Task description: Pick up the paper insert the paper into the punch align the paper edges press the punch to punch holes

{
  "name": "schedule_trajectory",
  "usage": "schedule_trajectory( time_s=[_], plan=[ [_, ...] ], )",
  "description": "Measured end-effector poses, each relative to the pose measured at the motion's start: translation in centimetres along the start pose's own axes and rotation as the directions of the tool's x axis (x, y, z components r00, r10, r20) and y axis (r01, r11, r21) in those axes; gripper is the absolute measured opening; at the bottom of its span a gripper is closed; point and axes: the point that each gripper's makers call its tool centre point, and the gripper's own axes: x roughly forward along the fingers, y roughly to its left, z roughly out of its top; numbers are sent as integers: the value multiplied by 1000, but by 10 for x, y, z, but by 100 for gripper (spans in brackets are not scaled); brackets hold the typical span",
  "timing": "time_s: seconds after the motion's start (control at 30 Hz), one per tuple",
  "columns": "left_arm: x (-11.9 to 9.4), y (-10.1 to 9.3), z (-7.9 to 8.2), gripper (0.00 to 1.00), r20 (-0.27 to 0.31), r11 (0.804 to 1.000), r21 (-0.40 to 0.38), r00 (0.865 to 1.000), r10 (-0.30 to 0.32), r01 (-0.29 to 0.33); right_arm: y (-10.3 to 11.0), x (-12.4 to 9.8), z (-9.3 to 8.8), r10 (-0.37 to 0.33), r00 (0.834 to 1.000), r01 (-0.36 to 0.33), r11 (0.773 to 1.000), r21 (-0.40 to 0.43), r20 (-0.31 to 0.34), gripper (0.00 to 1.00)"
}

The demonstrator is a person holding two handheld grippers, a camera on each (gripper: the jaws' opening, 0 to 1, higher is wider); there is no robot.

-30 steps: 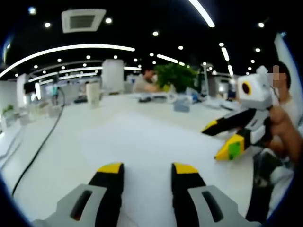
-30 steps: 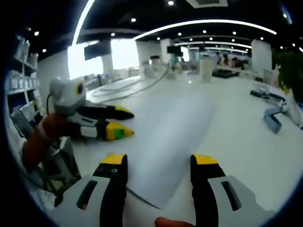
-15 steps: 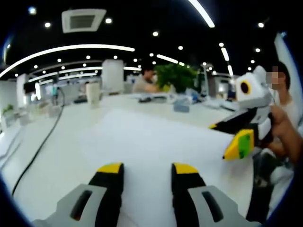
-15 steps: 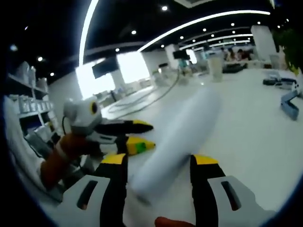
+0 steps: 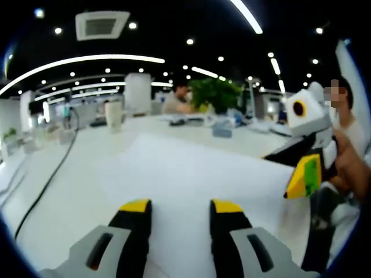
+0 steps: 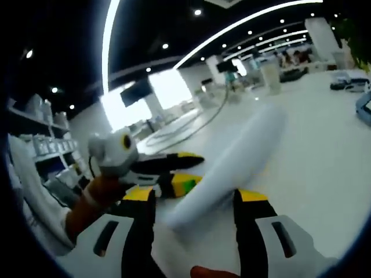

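Looking along my left gripper (image 5: 181, 209), its fingers stand apart over the paper (image 5: 191, 168) lying flat on the counter (image 5: 64, 174), gripping nothing; the right gripper (image 5: 301, 165) hangs at the paper's right edge. Through the right view, my right gripper (image 6: 194, 200) has its fingers spread around the blurred, lifted paper (image 6: 232, 168); whether they grip it I cannot tell.

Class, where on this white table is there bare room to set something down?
Bare table lies between the black cable and the paper. It is crowded along the far edge, around the plant, and at the right tongs.
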Motion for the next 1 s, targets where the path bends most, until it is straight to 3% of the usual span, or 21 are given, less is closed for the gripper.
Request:
schedule_trajectory(
  time_s=[0.2,0.3,0.4,0.6,0.8,1.0],
  plan=[
    [0,0,0,41,1,1000,0,1000,0,0,-5,1,-2,-2,1000,2,1000,21,-8,56],
    [0,0,0,41,1,1000,0,1000,1,-1,-18,-9,6,-45,999,44,998,45,25,57],
    [0,1,0,41,1,1000,1,1000,3,-3,-19,-12,12,-34,998,30,997,77,49,56],
    [1,1,0,41,2,1000,1,1000,4,-4,12,5,12,129,989,-140,972,188,73,56],
    [1,1,0,41,3,1000,2,1000,4,-4,-3,0,9,74,995,-83,982,171,60,56],
    [1,1,0,41,3,1000,2,1000,4,-4,-21,-15,17,22,995,-41,980,192,98,55]
  ],
)
